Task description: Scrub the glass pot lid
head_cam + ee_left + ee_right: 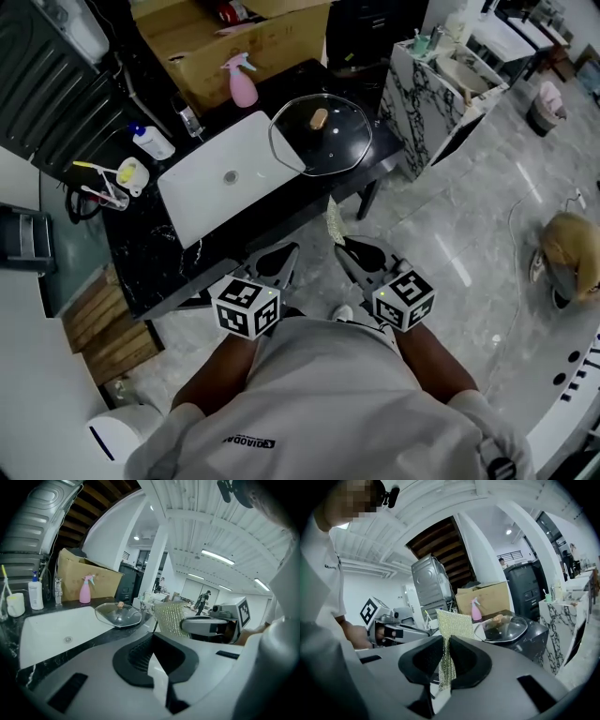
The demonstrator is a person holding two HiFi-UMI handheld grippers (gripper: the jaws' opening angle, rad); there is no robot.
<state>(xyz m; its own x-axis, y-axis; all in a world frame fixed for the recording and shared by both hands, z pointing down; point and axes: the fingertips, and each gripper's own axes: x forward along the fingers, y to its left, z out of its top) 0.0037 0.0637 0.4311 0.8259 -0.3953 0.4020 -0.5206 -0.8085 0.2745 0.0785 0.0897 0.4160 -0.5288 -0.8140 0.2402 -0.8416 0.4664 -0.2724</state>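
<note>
My right gripper (pixel 352 251) is clenched on a glittery scouring pad (pixel 454 624), held off the black counter (pixel 141 262). The glass pot lid (pixel 321 134) lies on that counter at the white sink's (pixel 211 187) edge. My left gripper (pixel 279 258) seems pressed closed on nothing.

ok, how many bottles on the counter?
2: a pink spray bottle at the back by the lid, and a white pump bottle left of the sink. A small item between them is too unclear to count.
</note>
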